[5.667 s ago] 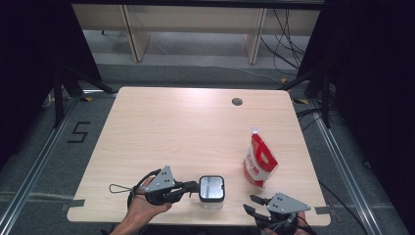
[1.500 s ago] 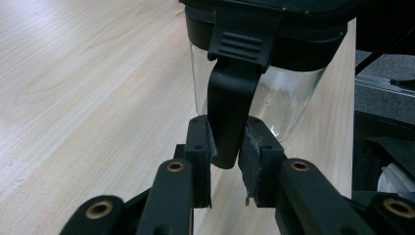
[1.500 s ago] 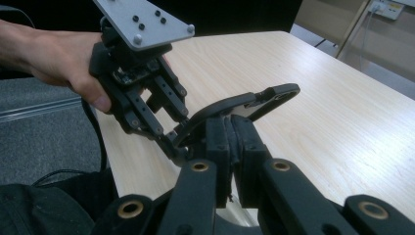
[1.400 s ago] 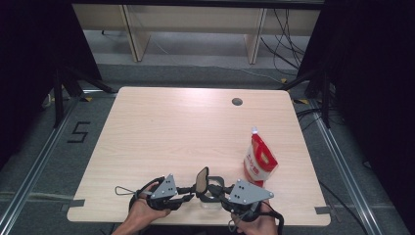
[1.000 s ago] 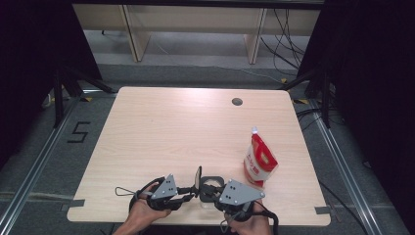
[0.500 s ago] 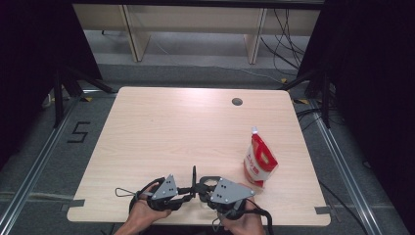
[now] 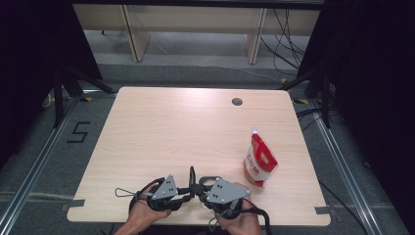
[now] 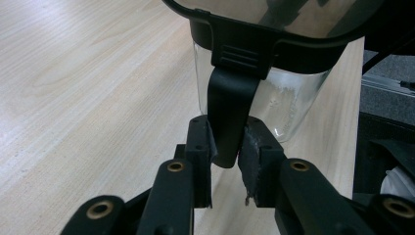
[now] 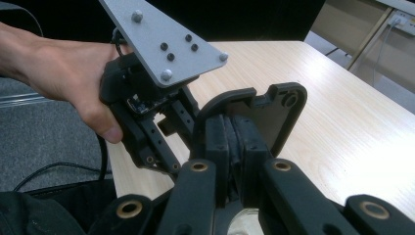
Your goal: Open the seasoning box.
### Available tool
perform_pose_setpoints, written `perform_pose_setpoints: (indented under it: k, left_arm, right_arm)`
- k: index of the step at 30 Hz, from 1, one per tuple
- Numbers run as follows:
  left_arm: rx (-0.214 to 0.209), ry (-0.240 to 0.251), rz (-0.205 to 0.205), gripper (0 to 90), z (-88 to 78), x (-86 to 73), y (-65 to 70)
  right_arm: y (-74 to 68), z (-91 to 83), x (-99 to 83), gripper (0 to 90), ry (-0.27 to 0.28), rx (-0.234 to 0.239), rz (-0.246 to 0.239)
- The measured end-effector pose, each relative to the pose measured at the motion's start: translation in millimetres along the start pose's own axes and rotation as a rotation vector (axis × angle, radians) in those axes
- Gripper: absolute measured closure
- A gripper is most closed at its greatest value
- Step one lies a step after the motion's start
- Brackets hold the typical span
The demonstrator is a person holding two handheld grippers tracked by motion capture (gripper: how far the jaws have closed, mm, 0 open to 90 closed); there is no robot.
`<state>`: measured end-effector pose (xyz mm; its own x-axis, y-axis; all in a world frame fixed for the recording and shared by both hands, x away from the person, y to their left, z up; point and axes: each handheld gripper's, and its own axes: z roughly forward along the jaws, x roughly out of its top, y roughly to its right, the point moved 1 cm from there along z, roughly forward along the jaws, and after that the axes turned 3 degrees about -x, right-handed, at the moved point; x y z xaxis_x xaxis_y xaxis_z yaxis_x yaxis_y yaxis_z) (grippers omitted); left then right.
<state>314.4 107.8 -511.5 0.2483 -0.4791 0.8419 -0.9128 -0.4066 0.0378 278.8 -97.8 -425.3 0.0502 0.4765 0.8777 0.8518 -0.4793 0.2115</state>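
Lid-opening step. Bottom centre of high view: left gripper pinches clip latch of glass container. Right gripper clamped shut on raised black lid. Next: likely swing the lid fully clear; red pouch waits right.

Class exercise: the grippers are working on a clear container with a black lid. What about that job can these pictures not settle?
- Container contents: in the left gripper view the lid crosses them.
- Container base: high view, grippers cover it.
- Pouch print: high view, too small.
- Right gripper pads' contact: right gripper view, its jaws hide it.
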Motion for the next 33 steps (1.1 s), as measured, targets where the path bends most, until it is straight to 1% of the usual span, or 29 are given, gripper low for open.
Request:
perform_pose_setpoints:
  k: [6, 7, 9, 10, 11, 13, 15, 16, 19, 20, 21, 22, 23, 24, 25, 26, 27, 28, 29, 30, 31, 32, 33]
  left_arm:
    - [0.001, 0.002, 0.000, 74.2, 0.1, 0.0, 0.1]
    - [0.001, 0.003, 0.000, 74.1, 0.1, 0.1, 0.1]
    - [-0.001, 0.005, -0.003, 74.0, 0.0, 0.1, 0.5]
    - [0.001, -0.001, 0.003, 74.0, -0.3, 0.1, 0.3]
    - [-0.005, 0.015, -0.013, 74.0, 0.5, 0.2, 2.1]
    - [-0.007, 0.013, -0.011, 73.9, 0.2, 0.1, 2.2]
    - [-0.007, 0.016, -0.008, 73.9, 0.3, -0.1, 1.9]
    - [-0.006, 0.015, -0.010, 73.9, 0.3, -0.2, 2.2]
    - [-0.007, 0.011, 0.002, 73.8, -0.6, -0.2, 1.7]
    - [-0.012, 0.014, -0.020, 73.6, -0.5, -0.6, 2.6]
    - [-0.016, 0.014, -0.019, 73.5, -0.8, -0.6, 2.4]
    - [-0.010, 0.006, -0.003, 73.3, -1.7, -0.7, 1.5]
    - [-0.015, 0.007, -0.004, 73.1, -2.1, -0.8, 1.7]
    - [-0.019, 0.020, -0.009, 73.0, -2.1, -0.8, 2.6]
    - [-0.025, 0.019, -0.016, 72.3, -2.8, -1.3, 2.3]
    - [-0.035, 0.027, -0.026, 70.7, -3.0, -1.6, 2.6]
    - [-0.041, 0.030, -0.030, 67.0, -3.6, -1.3, 1.7]
    - [-0.032, 0.039, -0.048, 58.8, -4.6, -1.2, 1.1]
    - [-0.032, 0.039, -0.048, 57.0, -4.6, -1.2, 1.1]
    - [-0.041, 0.042, -0.062, 55.0, -5.7, -1.6, 0.4]
    - [-0.041, 0.042, -0.062, 52.8, -5.7, -1.6, 0.4]
    - [-0.039, 0.042, -0.059, 48.1, -6.2, -2.3, 0.6]
    - [-0.051, 0.037, -0.059, 48.1, -6.2, -3.2, 1.1]
  right_arm:
    - [-0.3, 0.1, 0.1, 86.5, -0.001, 0.004, 0.007]
    - [0.5, 0.1, 0.0, 86.2, 0.004, 0.001, -0.002]
    - [0.6, -1.2, -0.2, 85.6, 0.000, 0.002, 0.008]
    - [1.6, -1.8, -0.4, 85.4, 0.004, -0.001, -0.001]
    - [1.2, -3.0, -0.7, 85.1, 0.001, -0.002, 0.008]
    - [3.5, -6.0, -1.9, 84.4, 0.006, -0.011, 0.005]
    - [7.2, -11.0, -3.6, 83.6, 0.003, -0.020, 0.010]
    - [8.8, -13.1, -4.7, 83.2, 0.011, -0.028, 0.018]
    - [13.6, -23.5, -9.8, 82.4, 0.011, -0.041, 0.028]
    - [14.8, -27.0, -12.3, 82.2, 0.013, -0.047, 0.032]
    - [16.2, -31.2, -14.9, 81.8, 0.015, -0.052, 0.032]
    - [17.8, -36.1, -17.9, 81.3, 0.011, -0.057, 0.033]
    - [19.5, -40.8, -21.2, 80.8, 0.011, -0.067, 0.038]
    - [21.3, -45.2, -24.7, 80.1, 0.013, -0.077, 0.047]
    - [22.8, -49.3, -28.2, 79.2, 0.013, -0.087, 0.059]
    - [24.3, -53.0, -31.9, 78.1, 0.013, -0.097, 0.074]
    - [25.8, -56.4, -36.0, 77.4, 0.013, -0.105, 0.084]
    - [28.1, -62.6, -43.8, 75.3, 0.010, -0.120, 0.112]
    - [28.1, -62.6, -43.8, 75.3, 0.010, -0.120, 0.112]
    - [30.3, -68.3, -50.7, 72.5, 0.007, -0.144, 0.133]
    - [30.3, -68.3, -50.7, 72.5, 0.007, -0.144, 0.133]
    - [33.6, -73.9, -56.3, 68.0, 0.000, -0.172, 0.132]
    - [33.6, -73.9, -56.3, 68.0, 0.000, -0.172, 0.132]
